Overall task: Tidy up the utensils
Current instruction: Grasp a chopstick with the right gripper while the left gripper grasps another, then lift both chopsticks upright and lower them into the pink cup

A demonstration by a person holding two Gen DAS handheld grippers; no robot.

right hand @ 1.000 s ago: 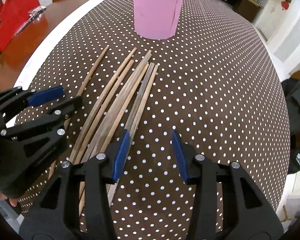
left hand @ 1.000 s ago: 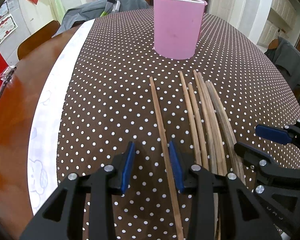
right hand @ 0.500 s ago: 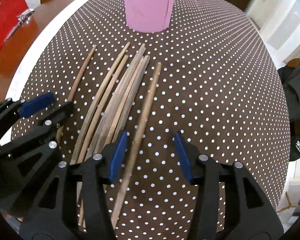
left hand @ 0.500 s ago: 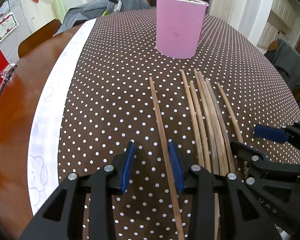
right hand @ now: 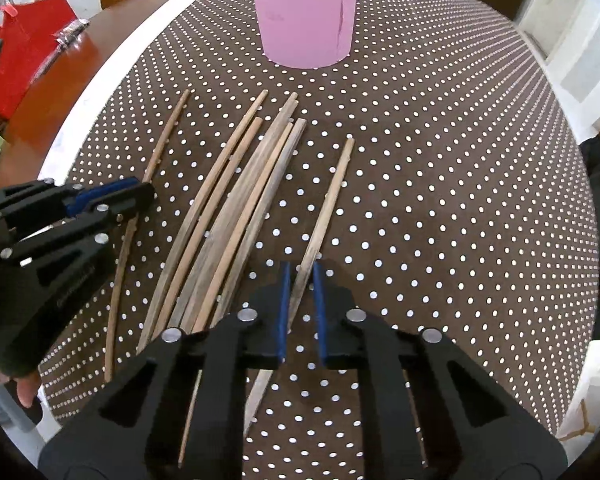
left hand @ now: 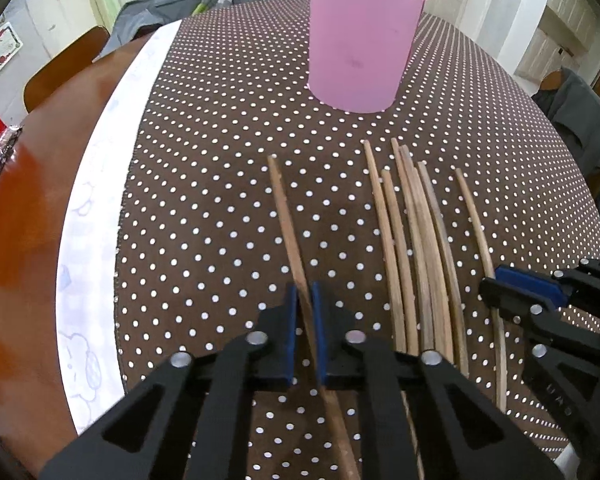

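Gripping one chopstick in each claw on the dotted tablecloth (left hand: pixel 204 184).
My left claw (left hand: pixel 305 292) is pinching the lone left chopstick (left hand: pixel 286 216); my right claw (right hand: pixel 300 276) is pinching the rightmost chopstick (right hand: pixel 330 200), jaws just closing, before the pink cup (left hand: pixel 360 44).

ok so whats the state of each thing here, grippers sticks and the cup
left hand-held gripper: just closed, shut on the leftmost chopstick
right hand-held gripper: just closed, shut on the rightmost chopstick
middle chopsticks: lying loose, bunched on the dotted tablecloth
pink cup: upright, a few sticks already inside
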